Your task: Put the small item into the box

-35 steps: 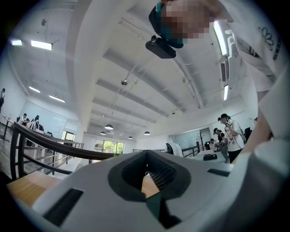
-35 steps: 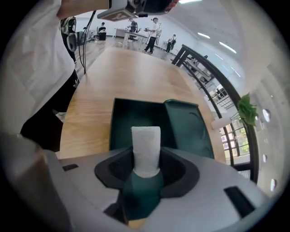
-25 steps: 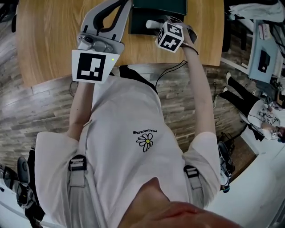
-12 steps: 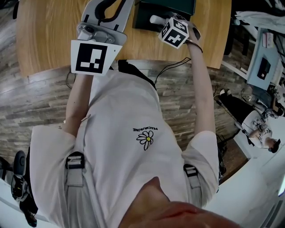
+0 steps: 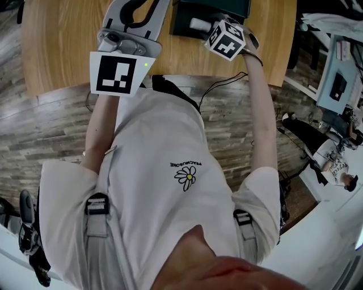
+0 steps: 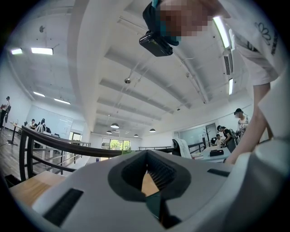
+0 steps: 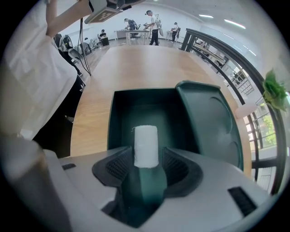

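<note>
The small item is a white roll [image 7: 146, 146]. It stands between the pads of my right gripper [image 7: 146, 165], over the inside of the dark green box [image 7: 118, 118]. The jaws are opening, and a thin gap shows on each side of the roll. The box's lid [image 7: 208, 122] lies open to the right. In the head view the right gripper [image 5: 199, 25] reaches into the box [image 5: 241, 8] at the table's far edge. My left gripper [image 5: 135, 10] rests left of the box with its jaws together and nothing in them; in its own view it [image 6: 147, 174] points up at the ceiling.
The box sits on a long wooden table [image 5: 62, 51] with bare wood left of it. A black cable [image 5: 221, 85] hangs off the near edge. A railing [image 7: 226, 54] runs along the table's right side, and people stand at desks far behind [image 7: 154, 20].
The right gripper has shifted slightly to the right and farther over the box, with the white roll still between its jaws. The left gripper has barely moved.
</note>
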The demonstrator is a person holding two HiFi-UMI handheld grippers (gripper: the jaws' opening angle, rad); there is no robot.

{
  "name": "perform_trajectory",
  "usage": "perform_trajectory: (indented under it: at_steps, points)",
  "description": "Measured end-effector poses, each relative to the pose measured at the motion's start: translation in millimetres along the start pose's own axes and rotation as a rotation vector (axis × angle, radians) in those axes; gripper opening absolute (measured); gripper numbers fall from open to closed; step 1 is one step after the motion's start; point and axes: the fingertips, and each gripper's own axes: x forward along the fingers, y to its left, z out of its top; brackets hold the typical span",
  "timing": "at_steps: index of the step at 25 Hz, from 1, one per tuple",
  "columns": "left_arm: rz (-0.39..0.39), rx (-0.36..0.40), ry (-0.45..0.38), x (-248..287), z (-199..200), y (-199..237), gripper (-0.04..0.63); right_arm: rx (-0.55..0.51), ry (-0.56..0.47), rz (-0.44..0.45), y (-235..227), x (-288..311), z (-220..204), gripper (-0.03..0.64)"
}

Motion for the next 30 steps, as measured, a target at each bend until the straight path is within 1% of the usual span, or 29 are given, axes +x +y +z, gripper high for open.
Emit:
perform_trajectory:
  at_steps: [3, 6, 8, 10, 13, 15, 17, 19, 21, 23, 24, 25, 27, 30]
  points:
    - [-0.005, 0.005, -0.008, 1, 2, 0, 0.015, 0.008, -0.026, -0.022, -3, -10, 6, 0.227]
    - [-0.013, 0.013, -0.024, 3, 11, -2, 0.015, 0.07, -0.115, -0.106, -22, -41, 20, 0.218]
    - [-0.015, 0.025, -0.031, 4, 19, -3, 0.015, 0.142, -0.221, -0.188, -41, -77, 35, 0.197]
    - [-0.013, 0.043, -0.035, 6, 27, -3, 0.015, 0.203, -0.359, -0.294, -61, -119, 53, 0.187]
    - [-0.019, 0.093, -0.034, 10, 35, -6, 0.015, 0.264, -0.569, -0.456, -82, -187, 73, 0.173]
    - [-0.021, 0.109, -0.029, 12, 39, -10, 0.015, 0.287, -0.687, -0.546, -87, -232, 80, 0.149]
    - [-0.022, 0.108, -0.03, 14, 44, -16, 0.015, 0.31, -0.795, -0.614, -85, -272, 83, 0.126]
    - [-0.034, 0.119, -0.04, 16, 51, -24, 0.015, 0.356, -0.902, -0.665, -78, -304, 79, 0.126]
    - [-0.062, 0.15, -0.048, 20, 56, -33, 0.015, 0.42, -1.011, -0.73, -69, -333, 70, 0.119]
    - [-0.091, 0.173, -0.054, 24, 61, -43, 0.015, 0.496, -1.127, -0.805, -57, -361, 58, 0.087]
    - [-0.101, 0.169, -0.058, 25, 64, -47, 0.015, 0.532, -1.177, -0.846, -50, -372, 51, 0.066]
    - [-0.107, 0.159, -0.064, 26, 68, -52, 0.015, 0.562, -1.21, -0.892, -42, -380, 43, 0.035]
    - [-0.117, 0.155, -0.078, 25, 77, -61, 0.015, 0.615, -1.246, -0.981, -25, -389, 30, 0.013]
    - [-0.149, 0.207, -0.088, 23, 89, -77, 0.015, 0.673, -1.251, -1.094, -2, -392, 19, 0.009]
